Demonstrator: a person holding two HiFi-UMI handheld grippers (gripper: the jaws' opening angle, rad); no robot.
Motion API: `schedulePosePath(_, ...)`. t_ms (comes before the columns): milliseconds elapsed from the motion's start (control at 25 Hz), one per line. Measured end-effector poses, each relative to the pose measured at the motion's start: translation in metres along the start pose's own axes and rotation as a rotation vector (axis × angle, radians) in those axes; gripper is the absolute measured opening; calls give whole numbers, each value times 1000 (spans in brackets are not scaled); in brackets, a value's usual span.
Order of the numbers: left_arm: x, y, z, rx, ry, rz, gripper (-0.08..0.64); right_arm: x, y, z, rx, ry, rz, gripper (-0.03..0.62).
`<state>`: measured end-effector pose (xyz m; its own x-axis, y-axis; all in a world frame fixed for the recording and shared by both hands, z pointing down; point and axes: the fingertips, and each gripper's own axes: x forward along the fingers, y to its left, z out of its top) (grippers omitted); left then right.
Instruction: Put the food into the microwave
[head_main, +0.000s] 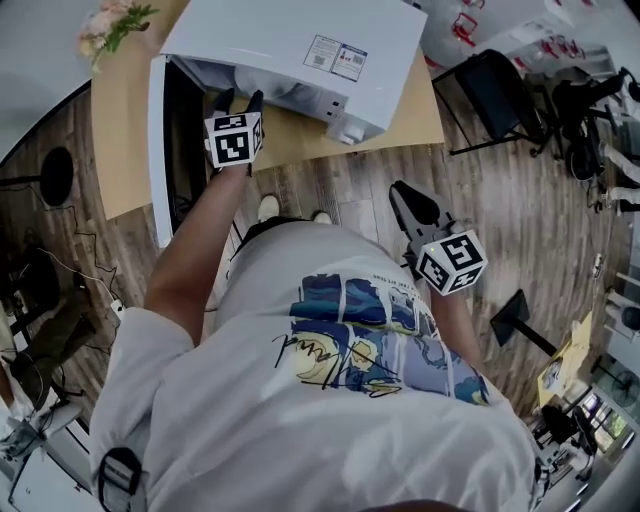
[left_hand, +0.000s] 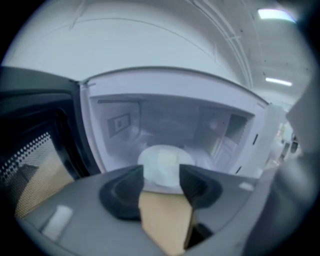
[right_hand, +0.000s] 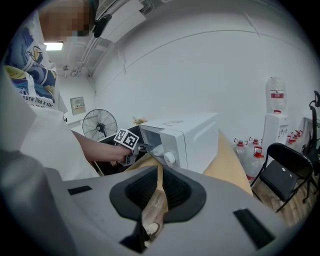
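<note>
From the head view the door (head_main: 160, 150) hangs open at 9 o'clock of the white microwave (head_main: 290, 40) on the wooden desk (head_main: 125, 130); the left tongs (head_main: 238, 98) point into the cavity mouth, at about 11 o'clock from the person, with jaws spread wide and nothing pressed between the pads; the left gripper view looks through that gap at a white dish (left_hand: 150, 160) sitting on the cavity floor, a pale lump of food (left_hand: 167, 162) on it, so the food appears to be inside already, with the door not yet shut. The dish looks rigid, smooth and light, probably slippery at the rim and breakable if ceramic, while the food looks soft and could slide; the best hold would be the near rim at 6 o'clock, one pad over and one under, kept level. On the microwave's top a label (head_main: 336, 56) carries a square code and small print too fine to read. The right tongs (right_hand: 159, 170) hang at about 3 o'clock from the person, jaws brought together on nothing. In the right gripper view the shirt (right_hand: 35, 75) at 9 o'clock seems to read "sure like a star"; the red label on a water bottle (right_hand: 276, 95) at 3 o'clock is illegible.
</note>
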<state>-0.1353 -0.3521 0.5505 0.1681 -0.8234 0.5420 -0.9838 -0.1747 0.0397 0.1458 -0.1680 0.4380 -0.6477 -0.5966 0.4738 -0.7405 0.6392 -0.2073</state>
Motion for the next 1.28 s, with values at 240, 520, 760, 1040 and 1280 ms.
schedulePosePath(240,-34,-9,2,29,-30,28,227,0,-3,0,-19,-20,62,29)
schedulePosePath(520,-81,-22,2,39,-70,53,225,-4,0,-6,-59,-19,140,28)
schedulePosePath(760,-120,-30,1,32,-102,91,225,-8,6,-13,-83,-20,198,28)
schedulePosePath(1040,-144,-36,-3,34,-117,127,225,-18,7,-17,-101,-28,235,28)
schedulePosePath(1280,-155,-43,-3,30,-126,133,225,-28,4,-17,-110,-42,238,26)
